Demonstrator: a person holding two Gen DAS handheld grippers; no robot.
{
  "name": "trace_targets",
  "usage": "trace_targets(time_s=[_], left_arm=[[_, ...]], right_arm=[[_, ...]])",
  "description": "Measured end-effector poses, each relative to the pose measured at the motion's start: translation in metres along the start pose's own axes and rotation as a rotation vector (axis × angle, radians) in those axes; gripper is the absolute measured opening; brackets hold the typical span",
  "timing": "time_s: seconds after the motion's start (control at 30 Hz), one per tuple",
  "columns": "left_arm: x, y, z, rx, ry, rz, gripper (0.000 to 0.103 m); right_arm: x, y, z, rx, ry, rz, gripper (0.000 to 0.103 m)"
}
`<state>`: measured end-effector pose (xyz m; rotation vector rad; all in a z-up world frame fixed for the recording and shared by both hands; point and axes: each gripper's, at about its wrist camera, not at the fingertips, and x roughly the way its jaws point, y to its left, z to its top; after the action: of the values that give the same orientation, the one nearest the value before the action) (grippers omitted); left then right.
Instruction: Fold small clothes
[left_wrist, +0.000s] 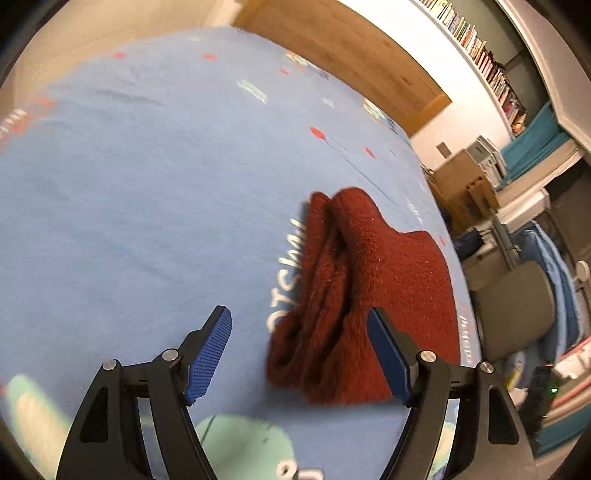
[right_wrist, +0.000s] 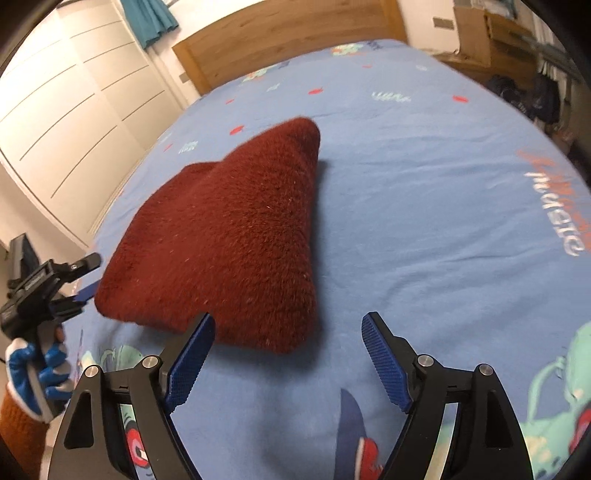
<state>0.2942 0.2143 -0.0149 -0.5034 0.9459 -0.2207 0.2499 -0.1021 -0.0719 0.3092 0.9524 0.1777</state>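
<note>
Only the right wrist view shows the gloved hand (right_wrist: 37, 365) beside the folded garment (right_wrist: 221, 251).

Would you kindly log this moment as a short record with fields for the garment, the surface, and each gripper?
garment: dark red fuzzy knit piece, folded into a bundle, lying free
surface: blue printed bedsheet on a bed with a wooden headboard
left gripper: jaws open, nothing between them, garment just ahead
right gripper: jaws open, nothing between them, near the garment's front edge
hand: gloved hand holding the left gripper, seen in the right wrist view
fold status: looks folded and released
</note>
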Motion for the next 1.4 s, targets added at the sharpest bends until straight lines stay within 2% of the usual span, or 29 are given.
trace_targets(time_s=[0.2,0.47,0.7,0.8,0.97,1.4], left_arm=[[-0.044,-0.017,-0.038,0.064,-0.05,0.129,0.072],[-0.088,-0.043,-0.118,0.197,-0.12,0.245,0.082],[-0.121,-0.063,-0.174,0.276,-0.177,0.28,0.087],[-0.133,-0.065,-0.186,0.301,-0.198,0.287,0.095],[-0.149,-0.073,-0.209,0.352,-0.243,0.311,0.101],[-0.165,-0.075,-0.246,0.395,-0.315,0.367,0.101]], right_arm=[[-0.053,0.026,-0.013,-0.024,-0.047,-0.064,0.083],[-0.114,0.053,-0.055,-0.053,-0.095,-0.122,0.083],[-0.159,0.063,-0.099,-0.062,-0.136,-0.167,0.084],[-0.171,0.063,-0.113,-0.052,-0.15,-0.183,0.084],[-0.185,0.066,-0.135,-0.047,-0.164,-0.201,0.092],[-0.215,0.076,-0.165,-0.054,-0.243,-0.225,0.094]])
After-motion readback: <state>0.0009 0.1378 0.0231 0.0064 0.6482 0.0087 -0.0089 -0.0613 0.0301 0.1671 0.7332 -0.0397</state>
